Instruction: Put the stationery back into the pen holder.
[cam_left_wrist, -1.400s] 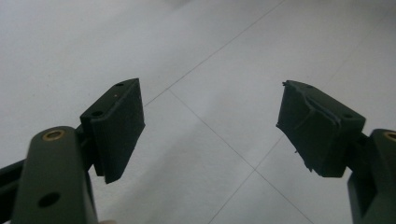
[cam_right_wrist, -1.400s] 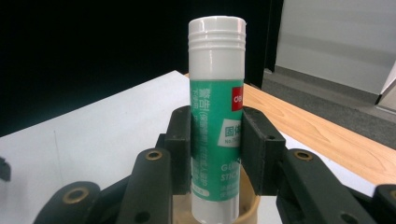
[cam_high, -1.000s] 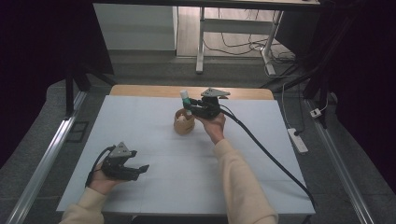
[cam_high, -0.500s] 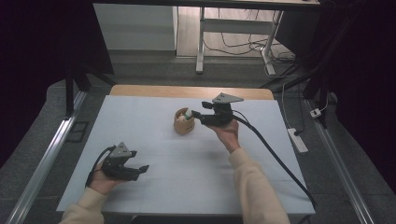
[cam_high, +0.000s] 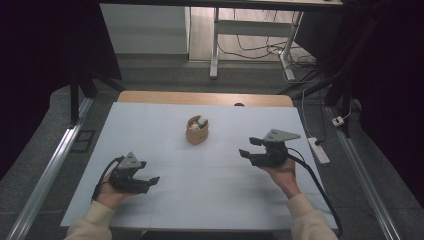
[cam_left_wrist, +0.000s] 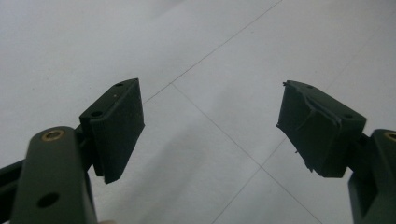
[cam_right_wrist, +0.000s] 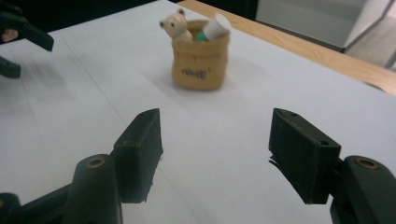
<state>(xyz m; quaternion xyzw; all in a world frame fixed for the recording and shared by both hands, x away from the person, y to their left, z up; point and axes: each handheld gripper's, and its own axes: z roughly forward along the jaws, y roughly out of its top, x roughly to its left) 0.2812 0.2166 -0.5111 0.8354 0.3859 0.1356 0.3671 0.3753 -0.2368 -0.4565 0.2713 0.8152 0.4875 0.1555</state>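
Observation:
A tan sack-shaped pot (cam_high: 198, 132) stands on the white table top (cam_high: 210, 195), far of centre. In the right gripper view the pot (cam_right_wrist: 201, 60) holds a small bear figure (cam_right_wrist: 174, 25) and a green-and-white tube (cam_right_wrist: 212, 27). My right gripper (cam_high: 249, 147) hovers to the right of the pot and nearer the person, well apart from it. Its jaws have just opened and stand open (cam_right_wrist: 215, 144) with nothing between them. My left gripper (cam_high: 149, 172) rests low at the near left, open over bare table (cam_left_wrist: 210, 121).
A wooden strip (cam_high: 205, 97) runs along the table's far edge. The right gripper's cable (cam_high: 320, 190) trails off the near right corner. A white power strip (cam_high: 318, 150) lies on the floor beside the table's right edge. Metal rails flank both sides.
The right gripper has left the pot and swung right and toward the person; its jaws have gone from shut to open. The tube stays in the pot. The left hand has not moved.

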